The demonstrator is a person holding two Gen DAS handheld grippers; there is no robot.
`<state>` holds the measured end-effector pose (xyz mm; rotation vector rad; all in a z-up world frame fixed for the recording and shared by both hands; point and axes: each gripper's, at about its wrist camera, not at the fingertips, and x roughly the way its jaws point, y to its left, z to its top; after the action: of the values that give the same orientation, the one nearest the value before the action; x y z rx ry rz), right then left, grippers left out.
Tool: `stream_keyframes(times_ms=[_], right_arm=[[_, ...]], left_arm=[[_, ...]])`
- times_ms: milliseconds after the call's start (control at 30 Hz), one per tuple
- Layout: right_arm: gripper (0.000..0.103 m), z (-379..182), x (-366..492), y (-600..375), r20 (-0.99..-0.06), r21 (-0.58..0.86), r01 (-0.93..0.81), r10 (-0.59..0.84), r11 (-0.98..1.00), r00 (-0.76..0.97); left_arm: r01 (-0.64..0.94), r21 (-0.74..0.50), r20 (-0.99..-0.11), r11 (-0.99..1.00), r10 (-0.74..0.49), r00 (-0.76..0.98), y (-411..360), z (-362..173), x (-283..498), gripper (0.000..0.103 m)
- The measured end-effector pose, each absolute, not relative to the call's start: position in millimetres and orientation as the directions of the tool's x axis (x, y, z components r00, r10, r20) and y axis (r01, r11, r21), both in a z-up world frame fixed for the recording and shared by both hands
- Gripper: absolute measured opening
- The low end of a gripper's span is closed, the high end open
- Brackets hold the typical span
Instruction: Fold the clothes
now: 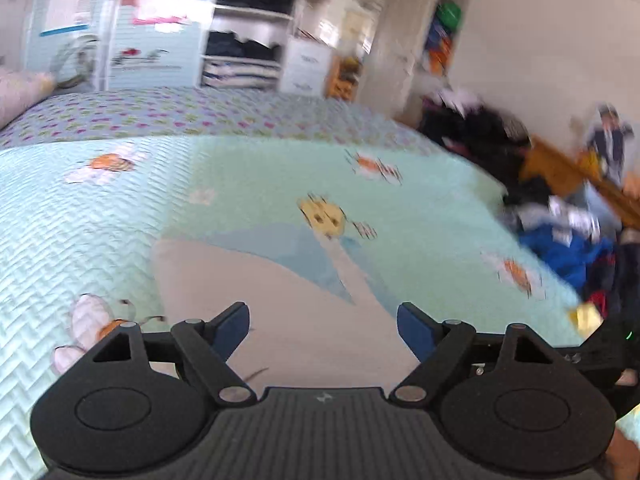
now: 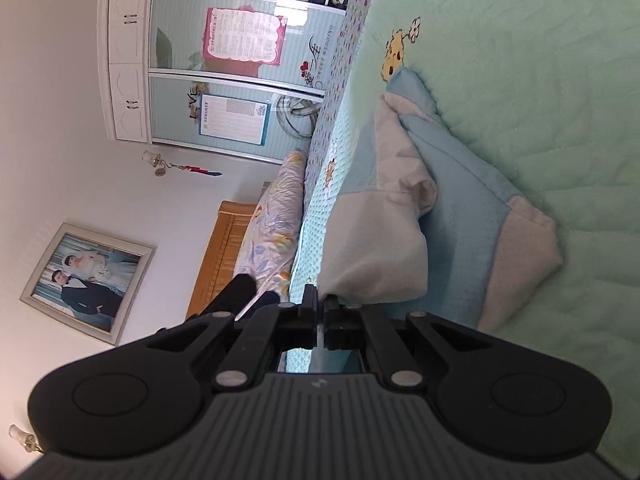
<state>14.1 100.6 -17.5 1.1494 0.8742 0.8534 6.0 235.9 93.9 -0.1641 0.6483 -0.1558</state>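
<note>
A cream and light-blue garment (image 1: 280, 292) lies on the mint quilted bedspread (image 1: 80, 220). My left gripper (image 1: 323, 326) is open just above the cream part, its blue pads (image 1: 230, 330) spread wide and empty. In the right wrist view, rolled sideways, my right gripper (image 2: 321, 300) is shut on a cream edge of the garment (image 2: 376, 256) and lifts it off the bed, so the cloth bulges in a fold; a blue panel (image 2: 460, 216) and a cream cuff (image 2: 524, 240) lie beyond.
A pile of dark and blue clothes (image 1: 568, 248) sits at the bed's right edge by a wooden frame (image 1: 560, 168). A wardrobe with shelves (image 1: 244, 52) stands behind the bed. A floral pillow (image 2: 272, 220) and wooden headboard (image 2: 224, 248) lie at the bed's head.
</note>
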Motion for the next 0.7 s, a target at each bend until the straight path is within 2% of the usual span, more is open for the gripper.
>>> stream_keyframes(times_ms=[133, 200, 333, 533, 633, 700], right_arm=[[0.003, -14.5, -3.0, 91.9, -0.167, 0.955, -0.155, 0.886, 0.255, 0.432], [0.002, -24.9, -3.6, 90.0, -0.226, 0.949, -0.111, 0.879, 0.297, 0.419], [0.005, -25.8, -6.5, 79.0, -0.292, 0.929, -0.092, 0.863, 0.358, 0.412], [0.008, 18.4, 6.4, 60.8, -0.308, 0.867, -0.202, 0.808, 0.456, 0.502], [0.010, 32.5, 28.6, 84.3, -0.284, 0.862, -0.274, 0.855, 0.426, 0.434], [0.016, 35.5, 45.9, 106.7, -0.242, 0.888, -0.297, 0.905, 0.352, 0.349]], left_arm=[[0.119, -0.187, -0.658, 0.975, -0.215, 0.721, 225.8, 66.9, 5.7, 0.083], [0.122, -0.158, -0.692, 0.980, -0.198, 0.694, 218.4, 48.5, 4.0, 0.083], [0.148, -0.077, -0.707, 0.986, -0.158, 0.689, 204.4, 36.0, 0.7, 0.086], [0.195, -0.031, -0.722, 0.980, -0.157, 0.673, 187.7, 25.1, 7.3, 0.091], [0.201, -0.039, -0.720, 0.979, -0.167, 0.673, 181.9, 21.2, 7.4, 0.094], [0.210, -0.044, -0.721, 0.977, -0.176, 0.670, 178.8, 19.2, 7.7, 0.094]])
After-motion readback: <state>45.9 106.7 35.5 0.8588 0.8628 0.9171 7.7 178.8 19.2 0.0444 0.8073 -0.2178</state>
